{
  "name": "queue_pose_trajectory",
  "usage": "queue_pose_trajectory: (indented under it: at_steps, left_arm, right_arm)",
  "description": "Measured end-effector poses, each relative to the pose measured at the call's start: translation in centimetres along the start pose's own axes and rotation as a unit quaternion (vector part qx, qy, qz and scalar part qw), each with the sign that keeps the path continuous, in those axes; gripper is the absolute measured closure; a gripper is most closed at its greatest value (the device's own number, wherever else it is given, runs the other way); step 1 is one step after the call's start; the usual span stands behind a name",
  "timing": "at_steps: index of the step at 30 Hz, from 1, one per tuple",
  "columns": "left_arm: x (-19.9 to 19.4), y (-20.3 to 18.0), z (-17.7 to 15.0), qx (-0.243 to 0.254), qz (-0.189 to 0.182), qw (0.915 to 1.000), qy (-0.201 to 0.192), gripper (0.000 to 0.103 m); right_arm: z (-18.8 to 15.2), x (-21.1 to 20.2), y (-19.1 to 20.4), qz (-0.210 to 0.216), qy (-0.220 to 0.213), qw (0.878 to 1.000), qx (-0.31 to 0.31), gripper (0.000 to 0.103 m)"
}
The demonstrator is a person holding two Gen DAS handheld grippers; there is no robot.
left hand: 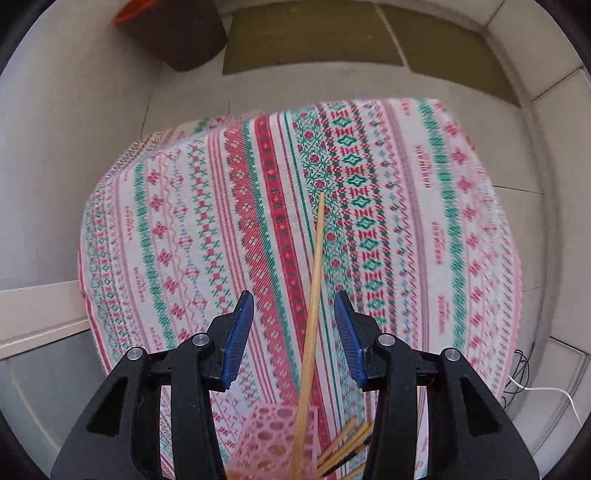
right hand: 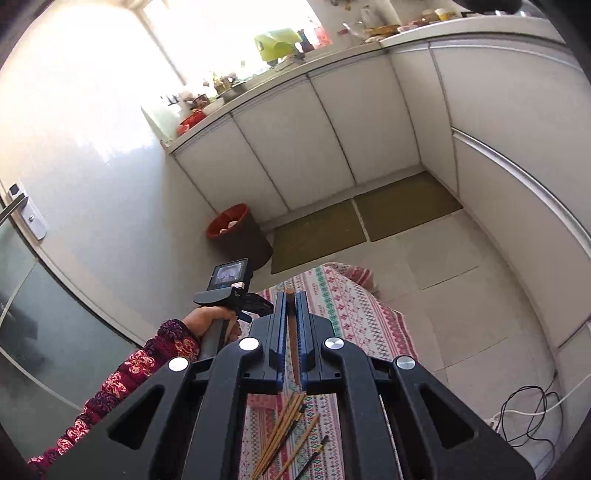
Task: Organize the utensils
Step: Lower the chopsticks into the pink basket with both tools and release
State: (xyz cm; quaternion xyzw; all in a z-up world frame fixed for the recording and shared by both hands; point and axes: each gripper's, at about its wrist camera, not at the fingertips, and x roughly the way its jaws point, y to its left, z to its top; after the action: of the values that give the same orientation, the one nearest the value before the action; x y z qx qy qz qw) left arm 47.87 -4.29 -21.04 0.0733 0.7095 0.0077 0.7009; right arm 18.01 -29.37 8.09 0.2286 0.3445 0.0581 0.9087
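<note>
Seen from the left wrist, going left to right: a pale cupboard edge at far left, then a table under a patterned cloth [left hand: 229,221] striped in red, green and pink. Low in the middle, the left gripper [left hand: 293,314] spread wide, its blue pads [left hand: 242,332] well apart and touching nothing. Between them, a single chopstick [left hand: 314,295] slanting up from a pink perforated holder [left hand: 273,439] at the bottom edge, its tip over the middle of the cloth. Just right of the holder, ends of loose chopsticks [left hand: 351,443] lying on the cloth. Farther right, a white cable [left hand: 546,391] on the tiled floor. At the top left, a dark bin with a red liner [left hand: 177,33]. Seen from the right wrist, again left to right: a glass door with a metal handle, then a left hand [right hand: 212,319] in a dark red patterned sleeve holding the other gripper's handle with its small screen. In the centre, the right gripper [right hand: 291,295] clamped tight on a brown chopstick [right hand: 293,332], held lengthwise between the blue pads. Below it, a scattered bunch of chopsticks on the cloth, some light wood, some dark-tipped. Beyond, white cabinets [right hand: 332,129] under a cluttered counter, two olive floor mats, and cables on the floor at far right.
</note>
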Motion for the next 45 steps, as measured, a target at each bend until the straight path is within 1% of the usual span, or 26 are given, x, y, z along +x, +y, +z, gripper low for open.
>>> queue_pose_trajectory:
  at_steps: [2,3,4,5,6,8,10,12,15,18,19,21,26,29,35,39,45]
  left_arm:
    - [2.1,0.0,0.9,-0.009,0.007,0.9998,0.018,0.06]
    - [3.0,0.0,1.2,-0.013,0.003,0.9996,0.025,0.061]
    - [4.0,-0.1,1.4,-0.009,-0.004,0.9994,0.034,0.077]
    - [4.6,-0.3,1.5,0.003,-0.005,0.9991,0.041,0.097]
    - [4.8,-0.4,1.5,0.017,0.0,0.9991,0.038,0.098]
    - [3.9,-0.5,1.1,0.035,0.01,0.9993,0.012,0.098]
    - [1.3,0.0,0.2,0.036,-0.018,0.9989,-0.022,0.098]
    - [-2.8,0.5,-1.5,0.045,-0.041,0.9953,-0.075,0.098]
    - [-9.0,1.8,-4.4,0.051,-0.066,0.9853,-0.149,0.098]
    - [-15.2,3.6,-8.1,0.044,-0.079,0.9696,-0.227,0.098]
    - [-16.8,3.6,-8.7,0.041,-0.082,0.9644,-0.248,0.098]
    - [-19.7,4.6,-11.2,0.033,-0.088,0.9522,-0.291,0.098]
    - [-23.8,6.4,-17.0,0.016,-0.106,0.9285,-0.356,0.098]
    - [-24.8,7.8,-19.9,0.004,-0.12,0.9185,-0.377,0.098]
    - [-23.4,10.3,-23.6,-0.021,-0.134,0.9119,-0.387,0.098]
    - [-22.4,11.0,-25.5,-0.025,-0.143,0.911,-0.386,0.098]
    - [-20.1,10.9,-26.7,-0.021,-0.142,0.915,-0.377,0.098]
  right_arm:
    - [-0.2,0.7,-2.0,-0.007,0.005,1.0,0.016,0.098]
    - [-0.3,1.1,-2.7,-0.009,0.007,1.0,0.023,0.098]
    - [-0.5,1.6,-3.4,-0.011,0.011,0.999,0.029,0.098]
    - [-0.7,2.0,-3.9,-0.013,0.014,0.999,0.031,0.098]
    - [-0.9,2.4,-4.5,-0.016,0.018,0.999,0.033,0.098]
    - [-1.1,3.3,-5.3,-0.02,0.023,0.999,0.037,0.098]
    - [-1.1,4.1,-5.9,-0.014,0.027,0.998,0.046,0.098]
    - [-1.1,4.9,-5.9,-0.007,0.032,0.998,0.047,0.098]
    - [-1.0,5.7,-5.3,0.001,0.036,0.998,0.043,0.098]
    - [-1.0,5.3,-4.0,0.013,0.034,0.999,0.037,0.098]
    - [-1.0,5.0,-3.5,0.015,0.031,0.999,0.035,0.098]
    - [-0.9,3.9,-2.2,0.02,0.025,0.999,0.03,0.098]
    - [-0.8,0.9,1.6,0.032,0.011,0.999,0.01,0.098]
    - [-1.3,-0.9,3.9,0.036,0.005,0.999,-0.003,0.098]
    - [-2.6,-2.7,8.7,0.042,0.005,0.999,-0.031,0.098]
    - [-3.7,-2.3,11.3,0.038,0.012,0.998,-0.045,0.098]
    - [-5.0,-0.1,13.7,0.026,0.028,0.998,-0.058,0.098]
